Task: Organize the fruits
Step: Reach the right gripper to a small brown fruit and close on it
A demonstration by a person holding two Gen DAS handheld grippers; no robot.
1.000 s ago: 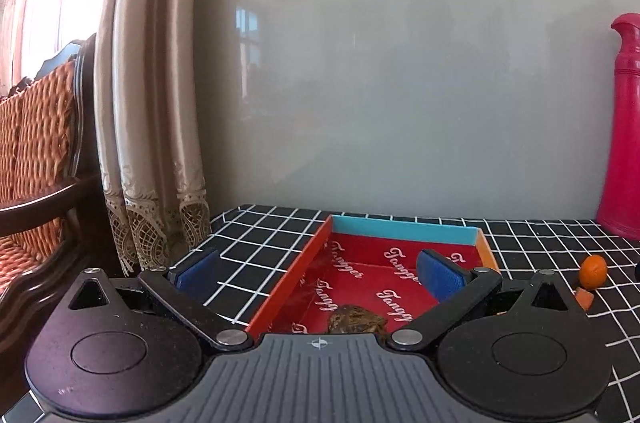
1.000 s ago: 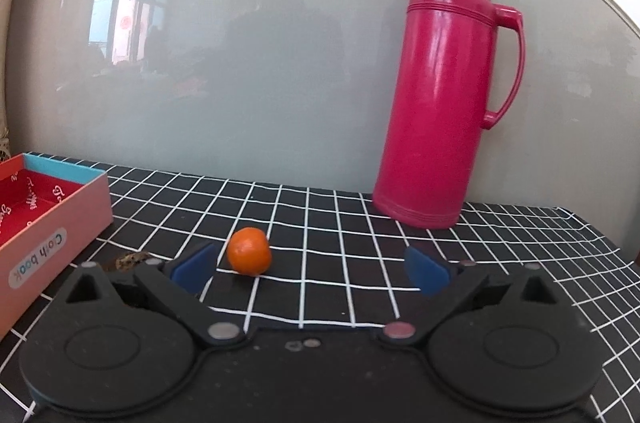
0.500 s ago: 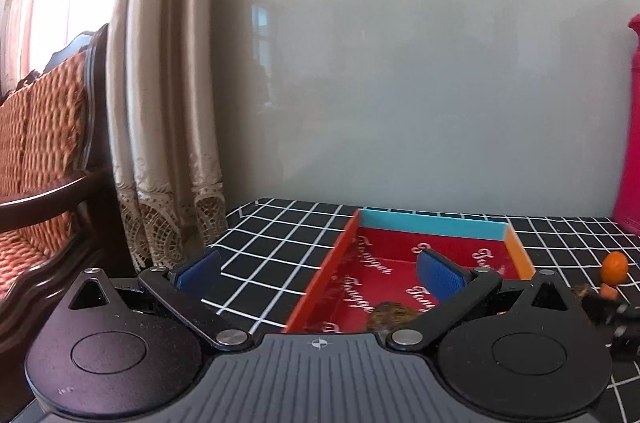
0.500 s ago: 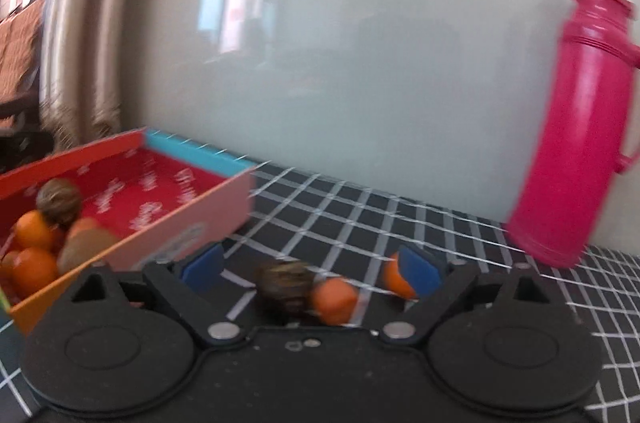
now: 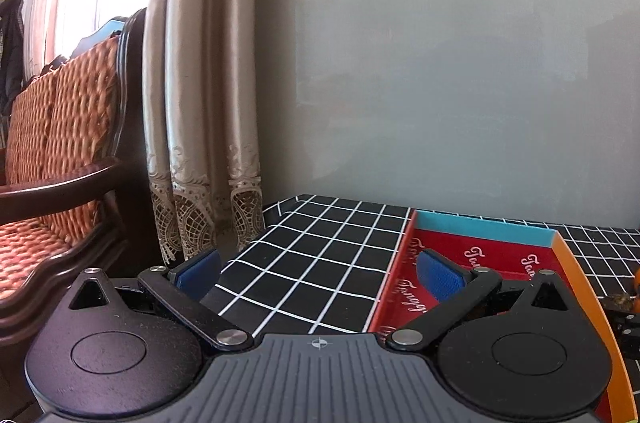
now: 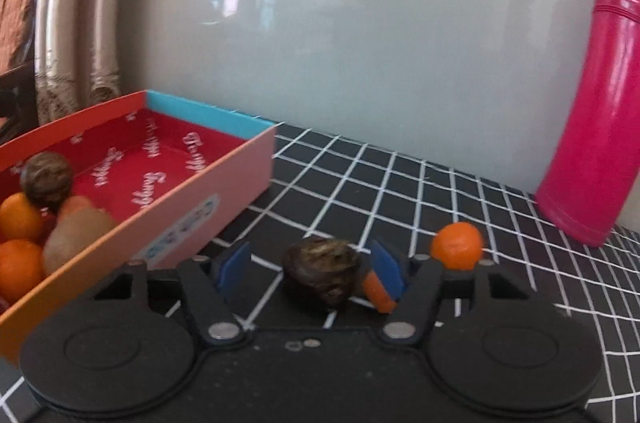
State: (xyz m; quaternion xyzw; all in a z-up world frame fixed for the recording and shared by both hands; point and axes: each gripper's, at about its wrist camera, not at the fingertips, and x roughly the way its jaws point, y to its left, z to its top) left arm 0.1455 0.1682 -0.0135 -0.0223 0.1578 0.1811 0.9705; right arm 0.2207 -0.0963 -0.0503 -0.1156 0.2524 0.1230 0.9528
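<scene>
Between closing right tongs (image 6: 310, 269): brown fruit (image 6: 322, 277)

A dark brown wrinkled fruit (image 6: 322, 273) lies on the bench, with a small orange (image 6: 457, 251) and an orange piece (image 6: 376, 290) just beside it. In the red tray (image 6: 180, 191), at its near end, lie three oranges (image 6: 18, 263), a kiwi (image 6: 78, 239) and another dark brown fruit (image 6: 47, 179).

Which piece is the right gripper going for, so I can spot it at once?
Start at the tall pink thermos on the black grid tablecloth, then look toward the red box. Between them, a dark brown wrinkled fruit lies on the cloth between the closing pads of the right gripper, not yet pressed. Unlike the smooth orange tangerine nearby, it is dull, brown and lumpy.
</scene>
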